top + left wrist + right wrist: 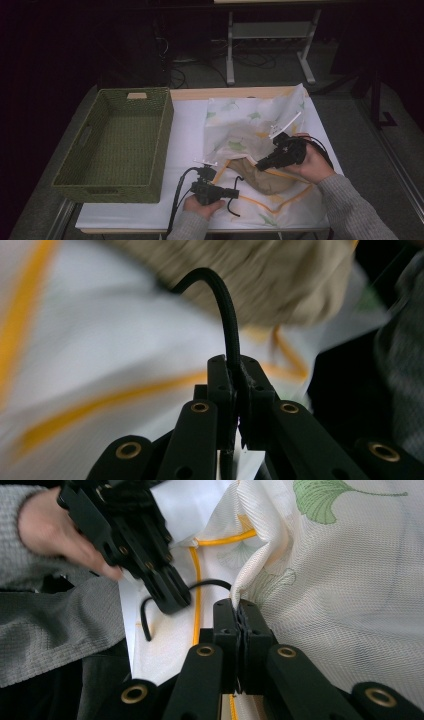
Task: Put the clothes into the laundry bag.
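A white cloth cover (pixel 250 125) printed with green leaves and edged in yellow piping lies on the table, with a tan cushion (pixel 262 181) showing at its mouth. My right gripper (pixel 261 164) is shut on a fold of the cover's edge (pixel 240 587), seen close up in the right gripper view (pixel 236 607). My left gripper (pixel 234 193) lies low near the table's front edge, shut on a black cord (pixel 227 315) that arches up out of its jaws (pixel 236 369). The right gripper view also has the left gripper (pixel 175 597) and the curling cord (pixel 146 615).
A green woven basket (pixel 162 145), with nothing in it, stands on the left half of the white table top (pixel 187 140). Beyond the table's far edge are a metal desk frame (pixel 231 55) and floor cables. Grey sleeves reach in from the bottom.
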`<state>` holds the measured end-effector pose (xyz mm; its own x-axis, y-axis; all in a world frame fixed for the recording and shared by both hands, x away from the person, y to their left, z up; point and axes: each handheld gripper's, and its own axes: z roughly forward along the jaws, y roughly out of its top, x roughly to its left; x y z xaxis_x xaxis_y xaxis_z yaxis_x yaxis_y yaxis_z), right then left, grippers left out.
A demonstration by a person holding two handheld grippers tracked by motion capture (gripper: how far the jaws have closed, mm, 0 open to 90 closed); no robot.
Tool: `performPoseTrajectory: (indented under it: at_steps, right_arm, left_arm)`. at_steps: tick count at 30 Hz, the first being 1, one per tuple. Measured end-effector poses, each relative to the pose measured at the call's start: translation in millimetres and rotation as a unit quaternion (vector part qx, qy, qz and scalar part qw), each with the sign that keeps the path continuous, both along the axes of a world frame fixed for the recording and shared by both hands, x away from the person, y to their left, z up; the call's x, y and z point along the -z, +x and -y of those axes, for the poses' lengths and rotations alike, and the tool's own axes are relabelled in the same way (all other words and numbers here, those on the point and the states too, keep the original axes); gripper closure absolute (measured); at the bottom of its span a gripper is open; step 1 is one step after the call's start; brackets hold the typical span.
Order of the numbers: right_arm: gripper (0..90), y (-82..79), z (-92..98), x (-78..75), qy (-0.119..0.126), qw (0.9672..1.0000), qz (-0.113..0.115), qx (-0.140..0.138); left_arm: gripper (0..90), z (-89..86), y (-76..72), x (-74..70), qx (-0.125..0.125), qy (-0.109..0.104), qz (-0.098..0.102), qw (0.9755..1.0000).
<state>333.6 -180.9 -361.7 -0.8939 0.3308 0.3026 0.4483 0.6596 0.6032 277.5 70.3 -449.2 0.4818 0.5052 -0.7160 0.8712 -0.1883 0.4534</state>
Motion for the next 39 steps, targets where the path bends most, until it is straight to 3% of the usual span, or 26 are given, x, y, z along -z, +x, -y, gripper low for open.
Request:
performPoseTrajectory:
  at_steps: [3,6,12,14,16,20,23,26,32,35,39]
  right_arm:
    - [87.5,-1.0,0.5,-0.6,-0.001,1.0,0.001,-0.002]
    - [87.5,-3.7,2.2,-1.8,-0.004,1.0,0.002,-0.003]
    - [87.5,-7.9,8.3,-12.0,-0.002,1.0,0.008,-0.001]
    - [87.5,-7.8,7.9,-14.9,0.0,1.0,0.009,-0.001]
    - [87.5,-7.7,5.6,-16.7,-0.001,0.9999,0.01,-0.002]
    - [87.5,-5.4,2.4,-14.1,-0.004,1.0,0.008,-0.004]
    - [87.5,-3.2,2.6,-11.5,-0.003,1.0,0.004,0.0]
    - [87.5,-2.1,2.6,-9.0,-0.004,1.0,0.001,0.002]
    - [87.5,-1.5,1.8,-6.3,-0.003,1.0,0.001,0.003]
    - [87.4,-1.7,3.0,-6.1,-0.002,1.0,0.002,0.005]
    - [87.2,-2.1,3.9,-5.2,0.0,1.0,0.0,0.006]
  left_arm:
    - [85.1,20.9,7.1,1.4,-0.009,-0.034,0.004,0.9994]
    - [85.1,38.8,16.1,4.1,-0.034,-0.046,0.01,0.9983]
    - [85.4,38.7,33.8,1.7,-0.097,-0.045,0.032,0.9937]
    - [85.4,34.2,40.0,0.9,-0.126,-0.04,0.043,0.9903]
    - [85.3,30.5,43.6,3.7,-0.134,-0.042,0.039,0.9893]
    - [83.2,26.3,35.4,-0.4,-0.119,-0.022,0.056,0.9911]
    - [72.8,18.2,26.9,-6.3,-0.111,0.007,0.065,0.9917]
    - [63.4,8.1,19.0,-11.2,-0.112,0.036,0.071,0.9904]
    - [52.4,-16.3,3.1,-18.6,-0.125,0.066,0.075,0.9872]
    - [53.3,-23.4,-4.6,-19.2,-0.123,0.081,0.079,0.9859]
    - [67.3,-28.6,-9.7,-15.4,-0.105,0.096,0.07,0.9874]
